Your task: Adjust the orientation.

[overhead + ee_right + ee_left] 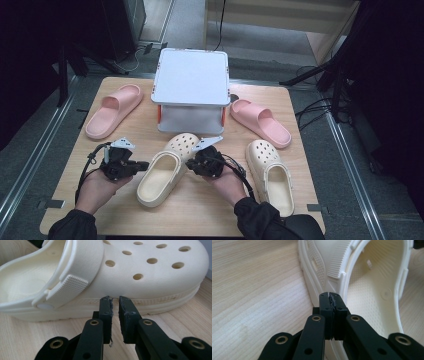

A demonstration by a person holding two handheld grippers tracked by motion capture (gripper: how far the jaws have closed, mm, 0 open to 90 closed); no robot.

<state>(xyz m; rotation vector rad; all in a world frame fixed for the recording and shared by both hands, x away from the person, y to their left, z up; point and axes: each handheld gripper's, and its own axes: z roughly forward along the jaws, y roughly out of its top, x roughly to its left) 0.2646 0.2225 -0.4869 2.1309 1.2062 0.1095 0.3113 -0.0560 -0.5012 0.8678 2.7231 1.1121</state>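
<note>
I have the cream clog lying near the middle of the table, toe pointing up toward the grey rack, heel toward me, and both grippers bracket it at mid-length. That pinch from two sides looks to me like the way to steer it: pushing on opposite flanks lets the shoe slide or turn without tipping.

My left gripper has its jaws pressed fully together with nothing between them, the tip set against the clog's outer rim just below the ridged strap. Closed like that it works as a blunt pusher, not a clamp.

My right gripper comes in from the other side, its jaws standing a narrow slit apart and empty, tips touching or just short of the sole band under the perforated upper; I cannot tell which.

The second cream clog lies off to the right, well apart from the first and toe-up too, so I judge the pair is being lined up. Two pink slides flank the rack, the left pink slide and the right pink slide, both clear of my work.
</note>
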